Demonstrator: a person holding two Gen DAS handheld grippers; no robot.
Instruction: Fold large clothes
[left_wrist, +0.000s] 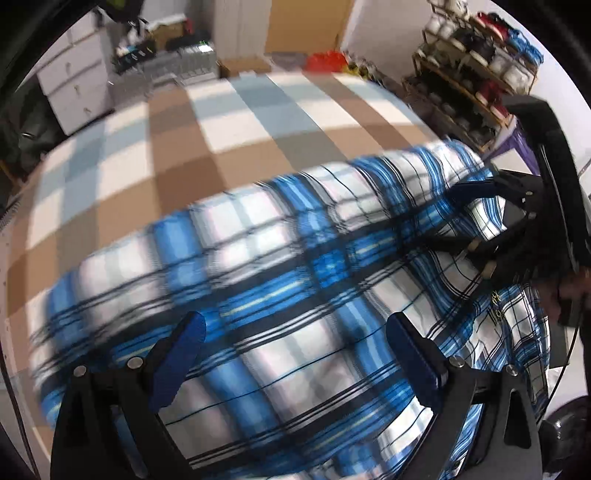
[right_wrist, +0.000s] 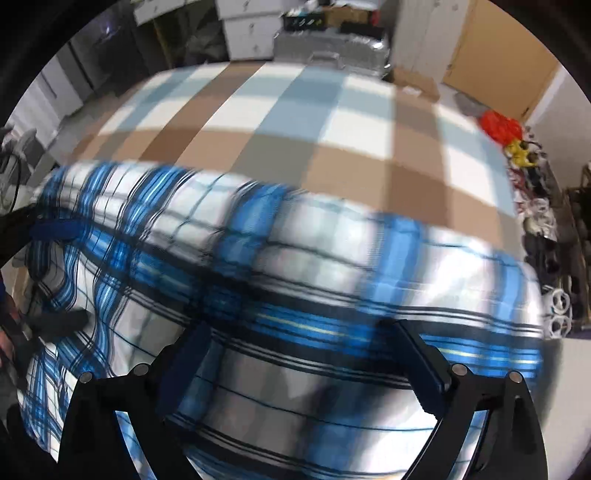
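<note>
A blue, white and black plaid garment (left_wrist: 280, 266) lies spread over a surface covered in brown, white and pale blue checks (left_wrist: 229, 122). The image is blurred by motion. My left gripper (left_wrist: 295, 354) hangs over the garment's near part, open, its blue pads wide apart and nothing pinched between them. My right gripper (right_wrist: 303, 362) is likewise open above the plaid garment (right_wrist: 295, 266). In the left wrist view the right gripper (left_wrist: 458, 218) sits at the garment's right end. In the right wrist view the left gripper (right_wrist: 59, 273) shows at the left edge, with its jaws apart.
White drawers (left_wrist: 74, 92) stand beyond the far left of the checked surface. A wooden shelf of shoes and jars (left_wrist: 472, 74) lines the right side. A red bag (left_wrist: 327, 61) and a cardboard box (left_wrist: 243, 66) lie on the floor behind. A hand (left_wrist: 572, 291) holds the right gripper.
</note>
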